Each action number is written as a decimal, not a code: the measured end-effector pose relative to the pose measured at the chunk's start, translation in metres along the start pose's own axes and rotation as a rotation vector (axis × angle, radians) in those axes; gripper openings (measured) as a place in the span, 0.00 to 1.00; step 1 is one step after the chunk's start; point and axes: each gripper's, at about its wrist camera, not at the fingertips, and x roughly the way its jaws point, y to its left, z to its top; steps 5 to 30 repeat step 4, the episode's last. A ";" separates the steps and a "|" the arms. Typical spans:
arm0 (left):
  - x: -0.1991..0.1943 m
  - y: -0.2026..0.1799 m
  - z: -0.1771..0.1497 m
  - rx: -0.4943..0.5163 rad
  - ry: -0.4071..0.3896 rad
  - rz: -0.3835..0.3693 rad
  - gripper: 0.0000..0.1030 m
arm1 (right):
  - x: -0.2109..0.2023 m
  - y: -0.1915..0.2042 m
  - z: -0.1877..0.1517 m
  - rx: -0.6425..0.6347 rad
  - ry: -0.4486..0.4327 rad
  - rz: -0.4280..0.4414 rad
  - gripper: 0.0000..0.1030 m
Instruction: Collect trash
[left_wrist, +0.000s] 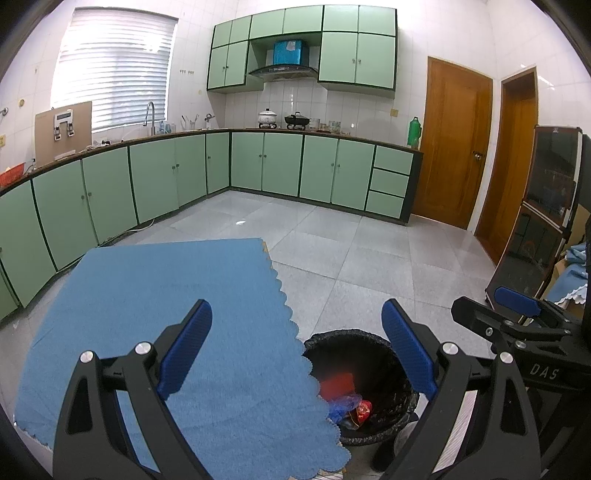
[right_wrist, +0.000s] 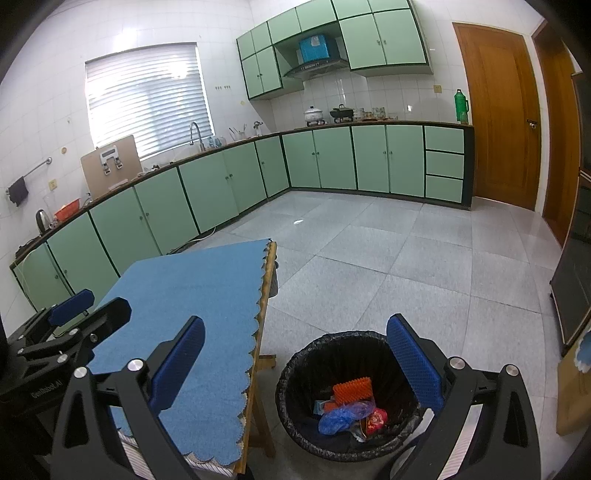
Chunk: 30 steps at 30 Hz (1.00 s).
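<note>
- Here, both grippers, left (left_wrist: 295, 354) and right (right_wrist: 295, 369), hover with jaws wide open, holding nothing.
- Trash (right_wrist: 347, 404) lies in the black-lined bin (right_wrist: 295, 369) on the floor, just beside the blue-clothed bench (right_wrist: 192, 314).

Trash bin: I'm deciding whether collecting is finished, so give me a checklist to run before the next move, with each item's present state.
1. Left gripper empty, jaws apart: ok.
2. Right gripper empty, jaws apart: ok.
3. Trash bin upright, black liner over its rim: ok.
4. Trash inside the bin, including the orange ridged piece and blue plastic bag: ok.
5. Blue tablecloth free of trash where visible: ok.
6. Tablecloth area hidden under the grippers: cannot tell.
</note>
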 end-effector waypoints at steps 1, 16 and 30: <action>0.000 0.000 0.000 -0.001 0.001 0.000 0.88 | 0.000 0.000 0.000 0.000 0.000 0.000 0.94; 0.000 -0.001 -0.001 -0.004 0.003 0.001 0.88 | 0.000 0.000 0.000 0.000 0.000 0.000 0.94; 0.000 -0.001 -0.001 -0.004 0.003 0.001 0.88 | 0.000 0.000 0.000 0.000 0.000 0.000 0.94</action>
